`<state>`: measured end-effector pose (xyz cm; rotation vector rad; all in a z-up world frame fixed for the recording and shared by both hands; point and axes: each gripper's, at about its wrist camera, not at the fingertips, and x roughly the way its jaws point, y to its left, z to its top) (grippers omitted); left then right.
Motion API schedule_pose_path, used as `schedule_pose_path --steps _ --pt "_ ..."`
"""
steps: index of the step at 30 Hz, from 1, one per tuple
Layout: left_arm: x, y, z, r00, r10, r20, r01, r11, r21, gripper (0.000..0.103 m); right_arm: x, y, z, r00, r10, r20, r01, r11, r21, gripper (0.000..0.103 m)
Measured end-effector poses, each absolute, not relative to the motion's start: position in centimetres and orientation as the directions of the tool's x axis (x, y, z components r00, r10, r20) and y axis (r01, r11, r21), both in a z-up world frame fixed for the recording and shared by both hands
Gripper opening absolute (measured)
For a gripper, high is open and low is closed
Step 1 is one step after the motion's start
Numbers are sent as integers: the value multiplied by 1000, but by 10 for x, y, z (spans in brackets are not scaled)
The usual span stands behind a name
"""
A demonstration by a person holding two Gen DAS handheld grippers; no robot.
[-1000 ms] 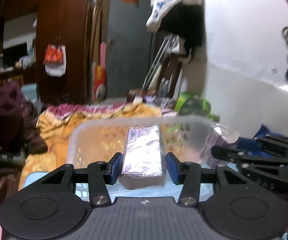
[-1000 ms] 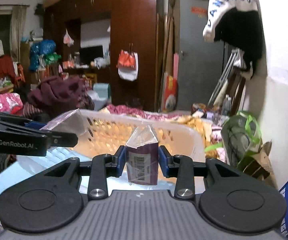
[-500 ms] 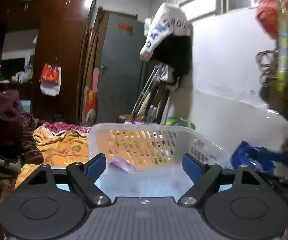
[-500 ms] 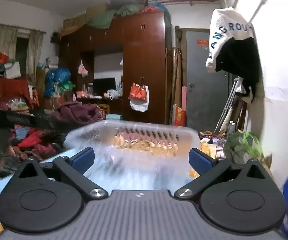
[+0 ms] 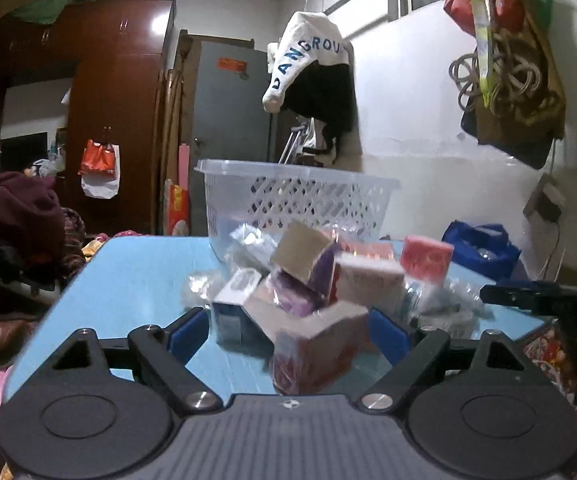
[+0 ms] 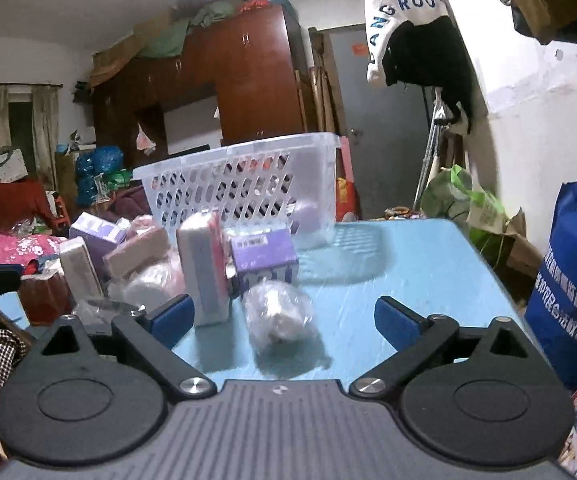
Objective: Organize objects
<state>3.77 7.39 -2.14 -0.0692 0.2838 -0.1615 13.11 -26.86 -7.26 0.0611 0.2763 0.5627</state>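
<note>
boxes (image 5: 320, 292) heaped mid-table (image 5: 128, 280), basket (image 5: 296, 196) behind, bare blue edges

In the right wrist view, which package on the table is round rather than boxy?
The clear-wrapped roll, lying nearest the camera; the others behind it are flat-sided boxes.

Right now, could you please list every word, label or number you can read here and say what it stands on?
"ANGROU": blue letters on the white hanging garment.
Blue bag: white characters, too blurred to read.
Purple box: label too small.
Grey door: orange sign unreadable.
</note>
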Motion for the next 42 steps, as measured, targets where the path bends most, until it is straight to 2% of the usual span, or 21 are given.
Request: schedule_pose_path --steps 6,9,11,13,14,15,17,27,42 --pt "39 67 -48 935 -198 -294 177 980 -95 90 119 -261 -81 805 543 -240 -536 838 99 93" --pt "42 63 -58 935 -198 -294 177 980 -95 90 119 -253 -86 807 536 -248 -537 841 69 83" --pt "44 61 -61 937 -199 -288 179 979 -97 90 121 -250 -91 806 534 -256 -538 841 59 71" --pt "46 59 -62 940 -197 -279 179 980 -89 88 121 -248 -95 807 533 -254 -540 840 51 64" --pt "46 58 -63 941 -196 -277 179 980 -84 81 119 -247 -96 813 525 -251 -533 845 41 57" --pt "46 57 -64 941 -193 -277 179 981 -77 68 119 -247 -96 819 515 -252 -526 850 30 54" --pt "45 57 -66 941 -193 -277 182 981 -66 59 118 -248 -96 821 512 -254 -524 851 23 46" --pt "27 65 -54 962 -184 -203 178 983 -46 58 105 -262 -86 831 513 -216 -513 856 57 43" --pt "30 100 -21 986 -136 -97 120 980 -158 58 104 -267 -56 853 502 -142 -494 865 88 43"
